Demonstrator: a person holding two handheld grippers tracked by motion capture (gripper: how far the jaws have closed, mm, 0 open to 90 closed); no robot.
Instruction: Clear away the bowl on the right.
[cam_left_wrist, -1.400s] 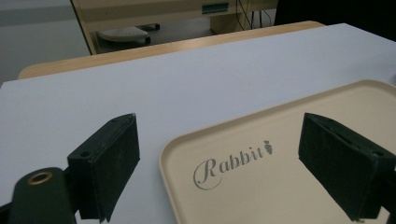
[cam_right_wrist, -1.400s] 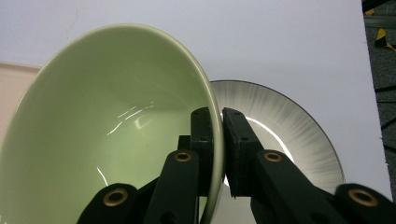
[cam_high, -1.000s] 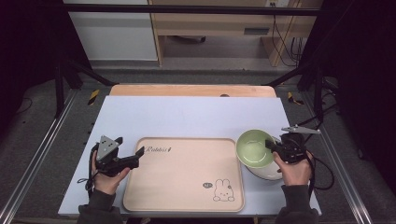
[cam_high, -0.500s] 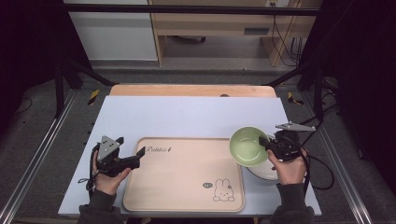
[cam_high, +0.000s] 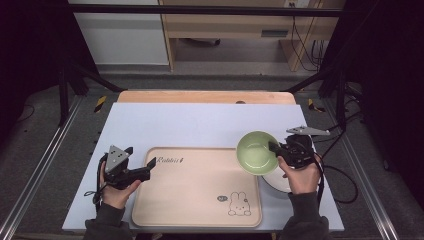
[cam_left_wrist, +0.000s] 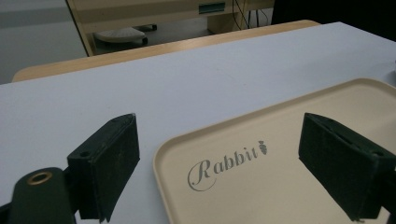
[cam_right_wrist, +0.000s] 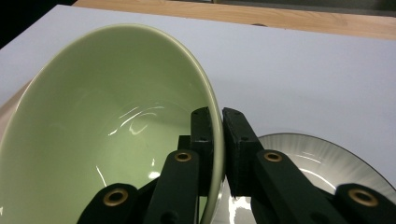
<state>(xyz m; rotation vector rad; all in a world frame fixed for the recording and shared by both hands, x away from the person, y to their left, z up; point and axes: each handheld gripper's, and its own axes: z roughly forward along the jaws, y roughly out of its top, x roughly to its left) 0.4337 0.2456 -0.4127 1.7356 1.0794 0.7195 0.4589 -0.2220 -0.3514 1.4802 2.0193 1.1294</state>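
Pale green glazed ceramic bowl (cam_high: 256, 152) as the piece in play: gripped by its rim, raised and tipped, straddling the right edge of the tray with its lower side still overlapping the plate in the high view.

Working down by size:

- On the white-topped table (cam_high: 200, 120), nothing displaced apart from the bowl.
- Over the beige rectangular plastic tray (cam_high: 190, 200), printed with a rabbit and the word "Rabbit", now the bowl's left half. A second ago it sat further right, over the plate. Reads as a carry toward the tray, with no bowl set down yet.
- In the right gripper view, the bowl (cam_right_wrist: 107, 130) tilted with its opening toward the camera, empty and glossy inside.
- Beneath and beside it, the white round ribbed plate (cam_high: 279, 182) left flat on the table, more of it uncovered than before, and seen at lower right past the jaws (cam_right_wrist: 322, 158).
- Right gripper (cam_high: 274, 148) clenched on the bowl's wall, one jaw inside the rim and one outside (cam_right_wrist: 222, 135).
- Left gripper (cam_high: 150, 165) spread wide and holding nothing, parked at the tray's near-left corner exactly as a second ago, with the tray rim (cam_left_wrist: 159, 154) between its jaws (cam_left_wrist: 219, 140) but untouched.

Likely next: lowering onto the tray. A thin rim pinch on a tilted bowl could slip.
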